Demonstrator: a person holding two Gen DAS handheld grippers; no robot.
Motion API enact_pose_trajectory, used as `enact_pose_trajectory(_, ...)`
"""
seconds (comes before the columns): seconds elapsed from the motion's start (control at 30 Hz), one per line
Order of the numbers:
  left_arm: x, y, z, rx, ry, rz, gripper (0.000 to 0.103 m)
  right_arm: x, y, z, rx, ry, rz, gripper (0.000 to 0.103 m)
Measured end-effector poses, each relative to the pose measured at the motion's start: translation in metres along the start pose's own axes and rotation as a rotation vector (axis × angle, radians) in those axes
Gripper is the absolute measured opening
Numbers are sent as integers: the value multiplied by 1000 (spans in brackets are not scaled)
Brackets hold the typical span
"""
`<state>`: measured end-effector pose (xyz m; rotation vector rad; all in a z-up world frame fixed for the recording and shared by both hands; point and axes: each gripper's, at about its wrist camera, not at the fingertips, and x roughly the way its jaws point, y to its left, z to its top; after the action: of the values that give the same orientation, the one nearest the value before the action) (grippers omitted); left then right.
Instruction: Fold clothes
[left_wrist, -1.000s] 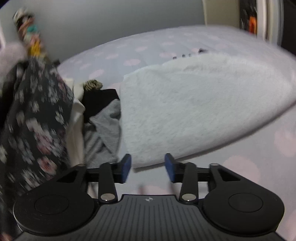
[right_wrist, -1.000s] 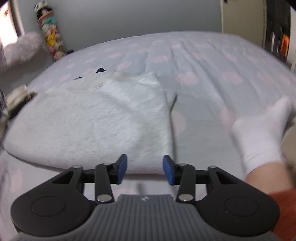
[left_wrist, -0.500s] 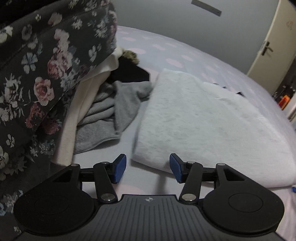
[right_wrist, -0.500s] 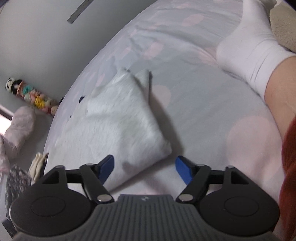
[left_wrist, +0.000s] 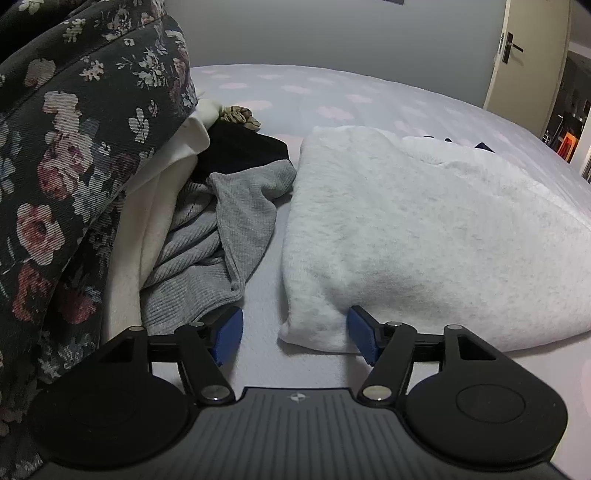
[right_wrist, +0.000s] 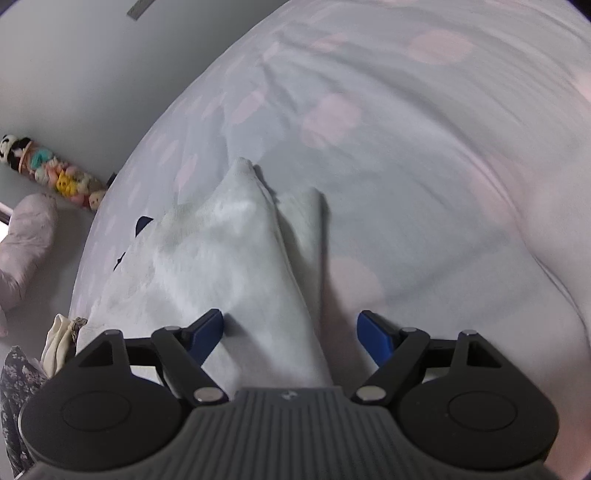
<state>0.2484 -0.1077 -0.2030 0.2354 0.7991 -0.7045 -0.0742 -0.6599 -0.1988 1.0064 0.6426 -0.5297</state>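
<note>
A folded light grey fleece sweatshirt lies on the bed. My left gripper is open, with the sweatshirt's near left corner between its blue pads. In the right wrist view the same sweatshirt reaches in between the fingers of my right gripper, which is open wide around its near right corner. Neither gripper is closed on the cloth.
A pile of clothes sits left of the sweatshirt: a dark floral garment, a cream one, a grey ribbed knit and a black item. The bed sheet is pale with pink spots. A door stands at the far right.
Both grippers have opened wider and moved forward onto the sweatshirt's near corners. The right view has swung so the foot in the white sock is out of sight.
</note>
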Motion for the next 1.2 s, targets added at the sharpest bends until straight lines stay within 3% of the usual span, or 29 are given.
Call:
enact_pose_trajectory(0.07,1,2,0,-6,2,-10,64,10,5,13,-15,13,-2,77)
enact_pose_trajectory(0.13,2,5,0,-11,4,-20,65,19,8,23,-27,30,-9,67)
enact_pose_trajectory(0.3,4,6,1,-20,4,-27,66,36,13,33,-40,75,-21,59)
enact_pose_trajectory(0.37,5,7,2,-28,3,-25,66,37,20,31,-77,88,-31,47)
enact_pose_trajectory(0.43,5,7,2,-40,3,-22,66,37,30,29,-121,95,-48,22)
enact_pose_trajectory(0.6,3,10,4,-53,9,-30,66,28,72,21,-221,56,-174,16)
enact_pose_trajectory(0.77,-3,15,8,-77,25,-24,66,-3,130,17,-341,29,-244,15)
enact_pose_trajectory(1.0,-18,21,17,-93,8,-25,65,-51,226,11,-432,-7,-199,14)
enact_pose_trajectory(1.2,-28,19,19,-54,-2,-20,65,-52,320,-12,-506,-4,-108,14)
